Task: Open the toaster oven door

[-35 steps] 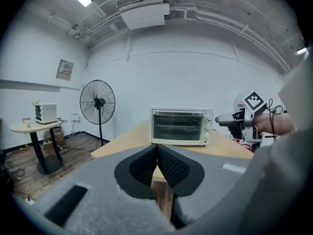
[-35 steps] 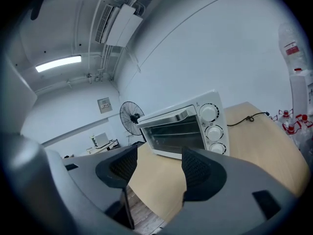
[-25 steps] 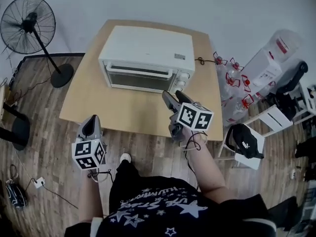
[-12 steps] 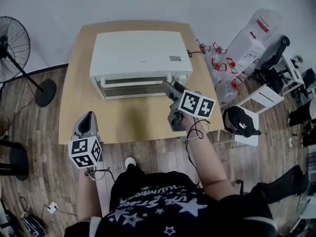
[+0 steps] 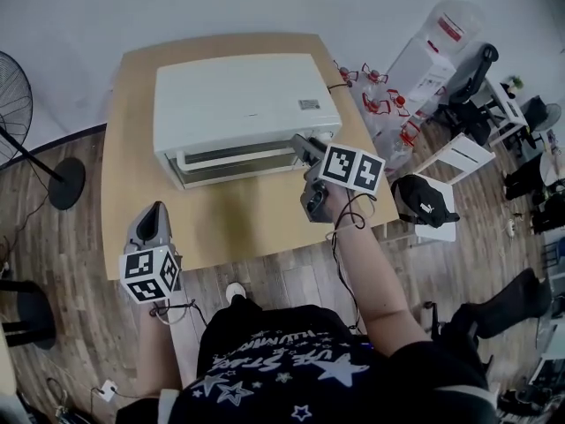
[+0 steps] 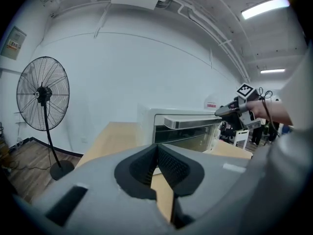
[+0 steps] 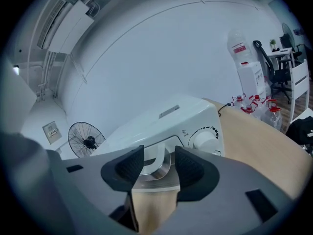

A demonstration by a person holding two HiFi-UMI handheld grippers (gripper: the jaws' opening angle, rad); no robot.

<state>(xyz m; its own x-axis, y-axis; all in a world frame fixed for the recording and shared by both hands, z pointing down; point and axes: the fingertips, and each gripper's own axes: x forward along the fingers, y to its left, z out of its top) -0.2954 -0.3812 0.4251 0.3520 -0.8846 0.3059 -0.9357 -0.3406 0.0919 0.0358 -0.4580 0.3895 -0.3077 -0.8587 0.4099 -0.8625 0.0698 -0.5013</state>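
A fan is standing on the floor, left of the bench.

The left arm is reaching fwd from the bottom-left, w/ the bare forearm nearly straight. The left hand-held gripper is hanging over the near-left part of the bench. It is pointing ahead & a bit down, well apart from the oven. Its jaws are pressing together w/ nothing btwn them.

The toaster oven is sitting at the middle-back of the bench. Its long side is running left to right, a little slanted, & its front is facing the person. The door is looking shut. The handle is running along the door's top edge, the same way as the long side.

The right arm is stretching fwd from the bottom-right, w/ a wire looping by the wrist. The right hand-held gripper is pointing at the oven's front-right, tipping a bit down. Its jaws have just been closing but are standing apart. The handle's right end is showing in the gap btwn them, w/ space on both sides, so the pads aren't pressing it. A round knob is sitting just right of the jaws.
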